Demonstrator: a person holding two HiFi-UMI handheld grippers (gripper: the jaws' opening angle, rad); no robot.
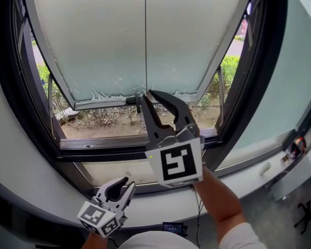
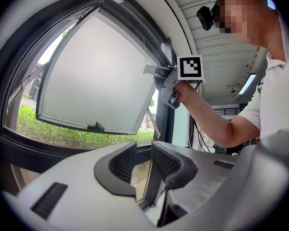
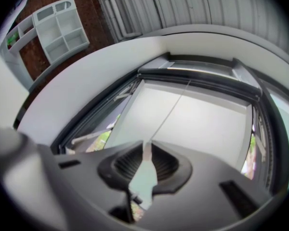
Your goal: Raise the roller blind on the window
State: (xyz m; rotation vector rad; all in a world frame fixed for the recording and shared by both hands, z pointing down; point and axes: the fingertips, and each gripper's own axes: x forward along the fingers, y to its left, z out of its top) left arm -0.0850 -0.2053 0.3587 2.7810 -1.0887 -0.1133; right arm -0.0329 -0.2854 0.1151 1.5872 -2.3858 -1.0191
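Note:
A thin pull cord (image 1: 145,40) hangs down the middle of the window in front of the frosted, outward-tilted sash (image 1: 98,40). My right gripper (image 1: 147,94) is raised to the cord's lower end and points slightly upward. In the right gripper view its jaws (image 3: 147,146) are shut on the cord's whitish pull tab (image 3: 145,173), and the cord (image 3: 171,112) runs up to the top of the frame. The left gripper view shows the same grip from the side (image 2: 159,74). My left gripper (image 1: 120,187) is low by the sill, open and empty (image 2: 143,152). I cannot make out the blind's fabric.
The dark window frame (image 1: 145,148) and white sill (image 1: 52,201) curve around the opening. Green hedges (image 1: 229,66) lie outside. Cables and a small device (image 1: 295,148) sit at the right of the sill. A white shelf unit (image 3: 53,30) stands behind.

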